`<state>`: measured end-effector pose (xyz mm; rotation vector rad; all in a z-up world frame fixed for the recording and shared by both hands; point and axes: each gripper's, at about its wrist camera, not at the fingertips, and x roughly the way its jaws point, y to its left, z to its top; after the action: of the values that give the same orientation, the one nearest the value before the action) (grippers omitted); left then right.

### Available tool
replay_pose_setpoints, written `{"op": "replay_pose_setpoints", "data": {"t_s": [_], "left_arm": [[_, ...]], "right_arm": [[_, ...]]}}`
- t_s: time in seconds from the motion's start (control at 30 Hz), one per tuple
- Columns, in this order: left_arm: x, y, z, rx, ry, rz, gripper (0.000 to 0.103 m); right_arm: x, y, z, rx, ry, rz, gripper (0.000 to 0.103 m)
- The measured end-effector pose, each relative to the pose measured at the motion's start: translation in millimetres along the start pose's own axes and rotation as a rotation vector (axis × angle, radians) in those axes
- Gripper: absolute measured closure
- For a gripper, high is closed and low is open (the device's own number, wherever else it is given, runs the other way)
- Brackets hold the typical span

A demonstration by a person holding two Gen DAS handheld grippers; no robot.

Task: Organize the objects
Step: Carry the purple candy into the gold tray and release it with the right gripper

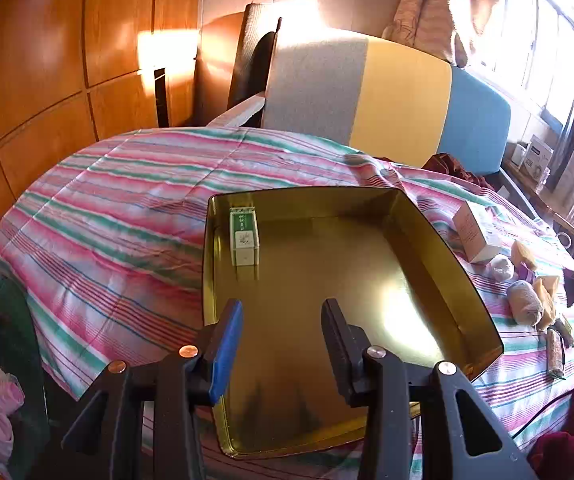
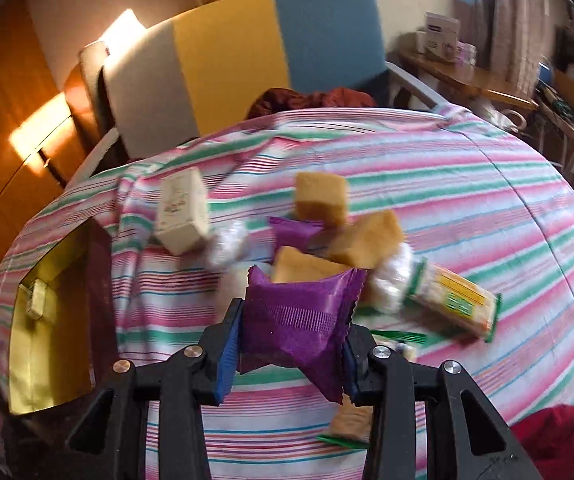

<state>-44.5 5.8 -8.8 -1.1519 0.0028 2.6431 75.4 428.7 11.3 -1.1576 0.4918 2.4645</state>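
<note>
The right gripper holds a purple snack packet. Its jaws are closed on the packet, one on each side, and the foil is squeezed between them. The packet is lifted above the striped cloth on the counter. It sits tilted in the jaws. Its long side runs across from one jaw to the other, and its crimped ends stick out past the jaws. I think it is held by the middle so it does not slip or swing.

Just behind it is a pile of other snacks: a second purple packet, some tan cakes, a white box and a long yellow cracker pack. They lie close together and some touch. They are probably waiting for their turn.

The gold tin tray sits on the cloth, well to the left of the pile. One small green and white box is already in it, lying flat in the far left corner with its long side along the tray wall. It may be tucked there to leave room for more things.

The left gripper hangs over the tray. Its jaws are apart with nothing between them. Maybe it is ready to keep the tray from sliding.
</note>
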Motion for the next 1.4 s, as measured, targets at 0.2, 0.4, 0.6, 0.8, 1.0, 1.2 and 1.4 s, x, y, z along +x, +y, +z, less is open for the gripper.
{"op": "replay_pose_setpoints", "data": {"t_s": [0.2, 0.4, 0.6, 0.8, 1.0, 1.2, 1.4], "left_arm": [[1, 23, -7, -0.056, 0.017, 0.014, 0.062], [2, 50, -10, -0.103, 0.021, 0.065, 0.062], [-1, 65, -10, -0.125, 0.01, 0.096, 0.062], [4, 74, -11, -0.149, 0.025, 0.097, 0.062], [7, 75, -13, -0.156, 0.036, 0.098, 0.062], [7, 72, -14, -0.146, 0.038, 0.091, 0.062], [7, 62, -16, -0.126, 0.044, 0.073, 0.062]], "right_arm": [[22, 122, 2, -0.192, 0.087, 0.243, 0.061], [62, 239, -24, -0.374, 0.216, 0.39, 0.061], [109, 312, -38, -0.452, 0.326, 0.41, 0.061], [141, 351, -30, -0.416, 0.397, 0.476, 0.059], [142, 366, -24, -0.353, 0.406, 0.575, 0.042], [126, 353, -26, -0.368, 0.364, 0.555, 0.032], [94, 315, -28, -0.375, 0.27, 0.527, 0.003]]}}
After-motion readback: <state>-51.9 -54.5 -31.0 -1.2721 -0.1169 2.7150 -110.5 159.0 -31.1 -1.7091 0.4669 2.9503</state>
